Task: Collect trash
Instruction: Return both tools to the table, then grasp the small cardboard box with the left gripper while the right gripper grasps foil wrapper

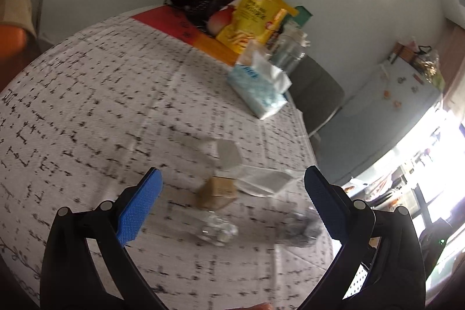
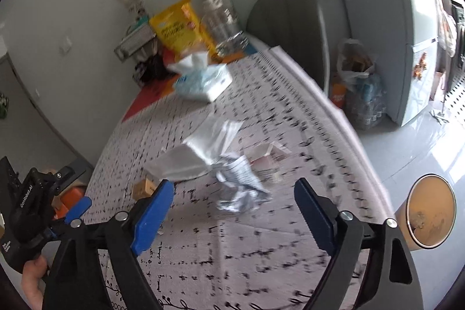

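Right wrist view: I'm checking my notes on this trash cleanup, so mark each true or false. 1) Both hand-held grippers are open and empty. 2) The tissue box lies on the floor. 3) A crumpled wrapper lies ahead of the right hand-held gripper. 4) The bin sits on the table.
1) True: the right hand-held gripper and the left hand-held gripper hold nothing.
2) False: the tissue box is on the table.
3) True: the crumpled wrapper.
4) False: the bin stands on the floor beside it.
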Available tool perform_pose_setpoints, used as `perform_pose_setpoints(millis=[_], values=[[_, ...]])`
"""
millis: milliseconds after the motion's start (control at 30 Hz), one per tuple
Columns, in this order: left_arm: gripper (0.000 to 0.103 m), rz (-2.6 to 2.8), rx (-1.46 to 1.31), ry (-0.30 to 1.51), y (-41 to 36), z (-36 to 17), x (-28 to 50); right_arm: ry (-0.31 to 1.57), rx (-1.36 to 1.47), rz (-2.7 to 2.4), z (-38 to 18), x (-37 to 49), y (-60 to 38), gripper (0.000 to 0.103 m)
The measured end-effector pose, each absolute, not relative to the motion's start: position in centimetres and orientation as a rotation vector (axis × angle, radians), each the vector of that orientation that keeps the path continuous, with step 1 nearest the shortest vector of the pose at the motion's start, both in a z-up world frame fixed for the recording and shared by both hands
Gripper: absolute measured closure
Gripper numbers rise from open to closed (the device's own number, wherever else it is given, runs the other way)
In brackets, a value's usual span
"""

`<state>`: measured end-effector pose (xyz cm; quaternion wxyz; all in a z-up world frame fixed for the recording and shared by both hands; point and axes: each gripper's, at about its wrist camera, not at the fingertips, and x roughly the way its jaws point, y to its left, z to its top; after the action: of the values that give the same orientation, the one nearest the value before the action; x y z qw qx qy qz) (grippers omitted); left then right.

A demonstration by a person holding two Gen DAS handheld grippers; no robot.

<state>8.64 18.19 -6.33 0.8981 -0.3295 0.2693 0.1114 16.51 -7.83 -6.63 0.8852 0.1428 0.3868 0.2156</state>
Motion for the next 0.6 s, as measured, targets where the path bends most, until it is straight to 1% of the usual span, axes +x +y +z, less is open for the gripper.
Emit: perform_pose_setpoints(millis=[100,133,167,200,233,267,300,333,367,433,600], values=[[0.006,0.254,-0.696,0.567,19.5,-7.2,8.5,0.836,0.265,0.477,-7.6,17.1,-5.7,0.028],[0.006,0.260,-0.699,0.568,19.7,-7.4,8.5,0.846,0.256,0.485,-7.9,17.3,-5.0,0.032],[0.006,0.268,-0.702,0.570,20.0,-7.6,8.5,0.855,0.249,0.491,-8.2,17.5,-4.5,0.038],[0.006,0.273,-0.706,0.573,20.3,-7.7,8.5,0.865,0.239,0.498,-8.7,17.8,-3.8,0.043],[0.006,0.275,-0.711,0.576,20.5,-7.9,8.5,0.871,0.234,0.497,-8.9,18.0,-3.7,0.056],[0.006,0.277,-0.716,0.580,20.7,-8.1,8.6,0.881,0.228,0.500,-9.3,18.2,-3.4,0.076],[0.006,0.284,-0.716,0.585,20.8,-8.3,8.7,0.897,0.225,0.513,-9.7,18.4,-3.1,0.085],[0.006,0.286,-0.714,0.588,20.8,-8.4,8.8,0.905,0.229,0.533,-10.0,18.4,-3.0,0.091],[0.006,0.287,-0.710,0.598,20.8,-8.7,9.0,0.894,0.229,0.542,-10.0,18.1,-3.0,0.100],[0.006,0.282,-0.704,0.621,20.5,-9.2,9.6,0.872,0.226,0.558,-9.7,17.5,-3.3,0.102],[0.006,0.296,-0.676,0.670,19.1,-10.7,11.0,0.818,0.263,0.588,-8.4,16.3,-5.0,0.102]])
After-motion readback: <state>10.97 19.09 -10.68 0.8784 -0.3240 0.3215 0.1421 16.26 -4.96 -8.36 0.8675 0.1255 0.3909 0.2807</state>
